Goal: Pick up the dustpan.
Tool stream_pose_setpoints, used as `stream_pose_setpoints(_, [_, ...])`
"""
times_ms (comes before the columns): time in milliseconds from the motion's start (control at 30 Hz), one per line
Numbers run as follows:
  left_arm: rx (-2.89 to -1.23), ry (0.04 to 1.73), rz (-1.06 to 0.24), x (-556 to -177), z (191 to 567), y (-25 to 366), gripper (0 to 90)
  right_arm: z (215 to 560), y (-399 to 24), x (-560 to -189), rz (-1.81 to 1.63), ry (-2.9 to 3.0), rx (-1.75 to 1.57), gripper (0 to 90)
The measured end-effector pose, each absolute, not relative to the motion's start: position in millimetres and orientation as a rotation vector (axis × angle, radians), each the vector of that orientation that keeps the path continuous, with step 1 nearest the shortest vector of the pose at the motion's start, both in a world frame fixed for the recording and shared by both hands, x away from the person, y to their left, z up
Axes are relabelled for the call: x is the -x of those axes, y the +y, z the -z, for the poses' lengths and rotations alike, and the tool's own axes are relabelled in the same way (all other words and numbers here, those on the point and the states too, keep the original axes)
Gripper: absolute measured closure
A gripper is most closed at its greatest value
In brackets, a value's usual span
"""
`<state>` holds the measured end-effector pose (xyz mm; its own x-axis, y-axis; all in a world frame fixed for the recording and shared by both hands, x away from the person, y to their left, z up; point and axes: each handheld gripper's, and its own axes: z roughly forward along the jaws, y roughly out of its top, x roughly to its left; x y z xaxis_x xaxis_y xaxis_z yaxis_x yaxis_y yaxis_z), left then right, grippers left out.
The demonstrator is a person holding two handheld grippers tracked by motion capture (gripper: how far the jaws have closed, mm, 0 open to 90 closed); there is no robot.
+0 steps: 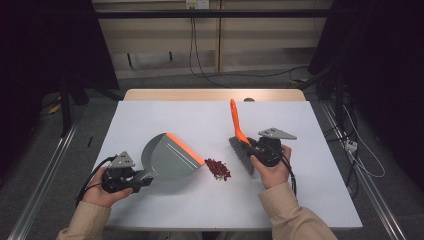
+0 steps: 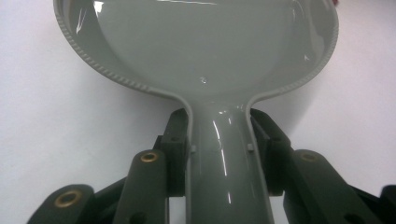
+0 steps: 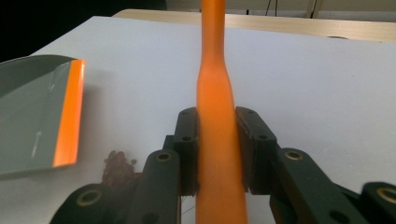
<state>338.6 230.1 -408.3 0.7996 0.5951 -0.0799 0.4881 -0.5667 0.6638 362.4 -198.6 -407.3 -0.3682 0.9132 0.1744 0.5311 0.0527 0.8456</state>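
A grey dustpan with an orange lip lies on the white table, left of centre. My left gripper is shut on its handle, both pads pressing its sides. A small pile of dark red bits sits just right of the orange lip. My right gripper is shut on the orange handle of a brush. The brush's dark bristles rest on the table right of the red bits, and its handle points away from me.
The table's wooden far edge runs along the back. Cables hang and lie on the floor behind the table. Bare tabletop lies to the far left and right of both tools.
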Motion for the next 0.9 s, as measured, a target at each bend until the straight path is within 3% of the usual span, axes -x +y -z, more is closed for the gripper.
stream_pose_setpoints(900, [-2.391, 0.641, -0.050, -325.1, 418.0, 204.0, 63.2, 414.0, -179.6, -373.2, -1.135, 2.023, -1.410, 71.4])
